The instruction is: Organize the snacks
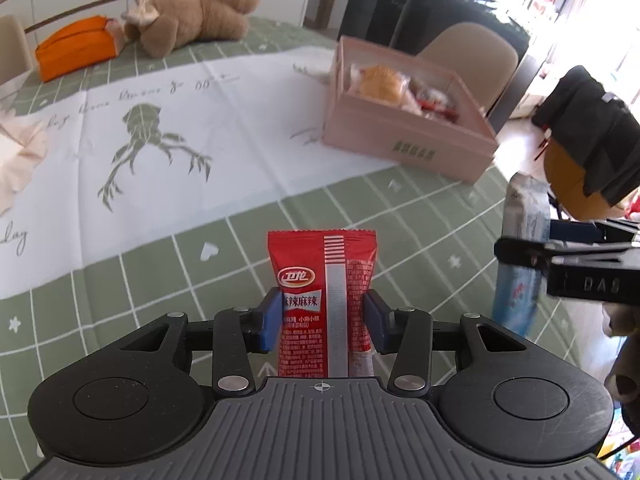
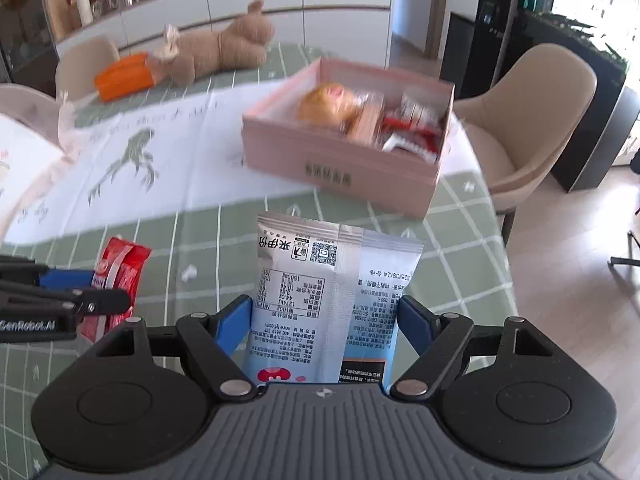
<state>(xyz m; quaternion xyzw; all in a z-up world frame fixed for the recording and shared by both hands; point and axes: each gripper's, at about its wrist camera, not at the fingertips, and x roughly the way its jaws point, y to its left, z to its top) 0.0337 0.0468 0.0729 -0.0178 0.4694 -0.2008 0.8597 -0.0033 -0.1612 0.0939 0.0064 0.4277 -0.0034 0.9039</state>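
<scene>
My left gripper (image 1: 323,320) is shut on a red snack packet (image 1: 325,280) and holds it upright above the green checked tablecloth. My right gripper (image 2: 325,326) is shut on a pale blue and white snack bag (image 2: 332,300), also held upright. The pink box (image 1: 404,140) with several snacks inside sits ahead and to the right in the left wrist view, and ahead in the right wrist view (image 2: 340,160). The right gripper with its bag shows at the right edge of the left wrist view (image 1: 520,254). The left gripper with the red packet shows at the left of the right wrist view (image 2: 116,276).
A brown plush toy (image 1: 192,16) and an orange plush carrot (image 1: 76,46) lie at the far side of the table. A beige chair (image 2: 536,120) stands past the table's right edge. A pale cloth (image 1: 20,156) lies at the left. A black bag (image 1: 588,132) hangs at right.
</scene>
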